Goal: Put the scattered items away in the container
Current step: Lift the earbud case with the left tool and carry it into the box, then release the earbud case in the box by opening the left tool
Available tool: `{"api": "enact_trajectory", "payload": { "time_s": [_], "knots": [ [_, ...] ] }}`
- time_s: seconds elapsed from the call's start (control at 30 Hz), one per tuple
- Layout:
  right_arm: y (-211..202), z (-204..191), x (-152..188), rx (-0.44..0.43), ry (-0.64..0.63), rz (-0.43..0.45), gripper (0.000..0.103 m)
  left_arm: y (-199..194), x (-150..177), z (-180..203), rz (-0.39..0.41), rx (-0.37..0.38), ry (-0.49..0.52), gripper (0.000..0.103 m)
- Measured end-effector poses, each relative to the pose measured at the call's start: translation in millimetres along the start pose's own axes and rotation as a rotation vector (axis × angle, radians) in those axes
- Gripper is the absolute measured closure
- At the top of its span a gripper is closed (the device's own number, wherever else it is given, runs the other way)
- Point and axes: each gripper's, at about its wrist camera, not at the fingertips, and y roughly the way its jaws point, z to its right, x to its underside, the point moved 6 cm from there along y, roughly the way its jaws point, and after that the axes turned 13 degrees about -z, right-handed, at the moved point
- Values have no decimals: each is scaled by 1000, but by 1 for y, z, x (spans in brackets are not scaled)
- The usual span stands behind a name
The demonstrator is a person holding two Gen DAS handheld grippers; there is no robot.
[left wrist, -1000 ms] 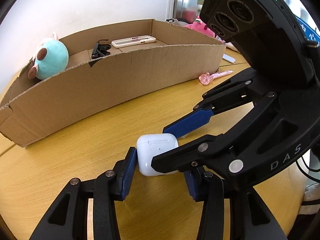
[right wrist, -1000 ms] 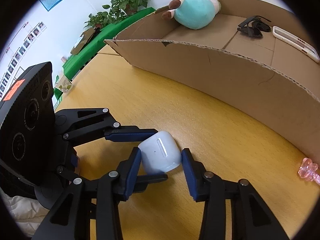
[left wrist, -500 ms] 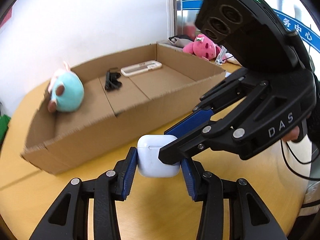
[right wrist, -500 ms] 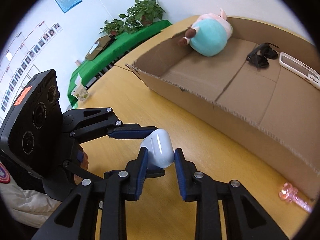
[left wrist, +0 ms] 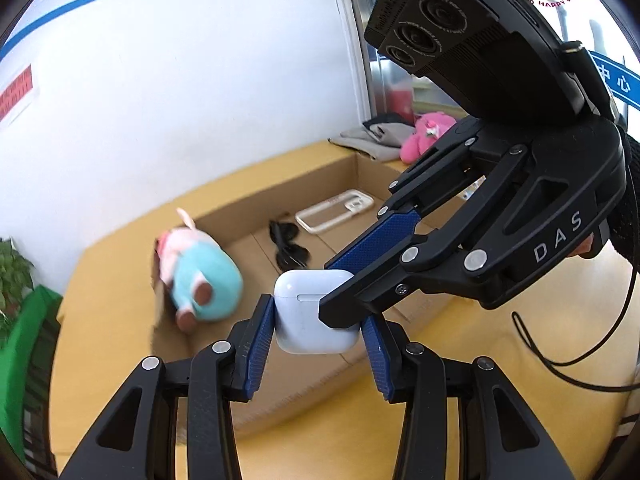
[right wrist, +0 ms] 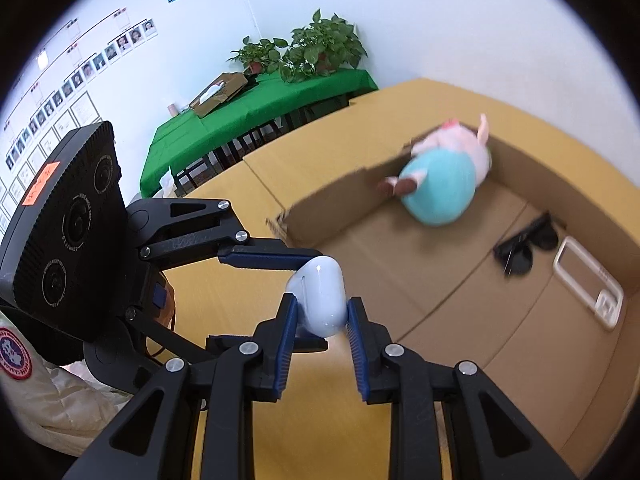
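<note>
I've got the small white rounded earbud case up off the yellow wooden table, pinched from two directions at once. L gripper has its blue pads pressed on the case's left & right sides; R gripper comes in crosswise and clamps it too, one blue finger over the top, the other black finger across the case front. So both are closed on the same case, neither spread.

Case hangs above the near wall of the shallow brown cardboard box, roughly over its front edge; can't tell exactly whether it's inside the rim line yet.

Inside the box, L view: teal-and-pink round plush toy at the left end, folded black sunglasses mid-floor, white-framed phone case just beyond them, all apart from each other.

L view only: pink plush and grey folded cloth on the table behind the box's far corner. R view only: green-clothed table w/ potted leafy plants, photo rows on the wall, and my beige jacket sleeve at lower left. Box contents are motion-blurred in both.
</note>
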Motion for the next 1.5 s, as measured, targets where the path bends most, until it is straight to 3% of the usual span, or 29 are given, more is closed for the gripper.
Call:
{"api": "enact_trajectory", "payload": {
  "time_s": [0.23,0.43,0.63,0.97,1.07,1.3,1.4,1.43,1.47,1.5],
  "knots": [
    [-9,23,-55,-25,-24,15,80,14,-32,-42,-14,-19,34,57],
    [25,50,-74,-67,20,-28,80,61,-34,-68,-142,24,62,57],
    [78,82,-75,-143,118,-77,80,115,-17,-81,-290,62,83,57],
    [153,108,-66,-288,267,-212,80,174,19,-86,-581,200,103,57],
    [167,110,-62,-297,292,-252,80,176,25,-81,-620,194,115,57],
    [173,118,-60,-351,348,-254,79,184,30,-75,-689,182,119,55],
    [174,122,-57,-349,374,-246,73,178,26,-75,-656,152,112,44],
    [171,124,-57,-345,379,-235,62,175,25,-75,-646,155,100,37],
    [167,126,-57,-324,388,-220,48,171,23,-76,-634,158,85,35],
    [161,130,-58,-294,398,-204,41,166,21,-77,-618,157,70,35]
  ]
}}
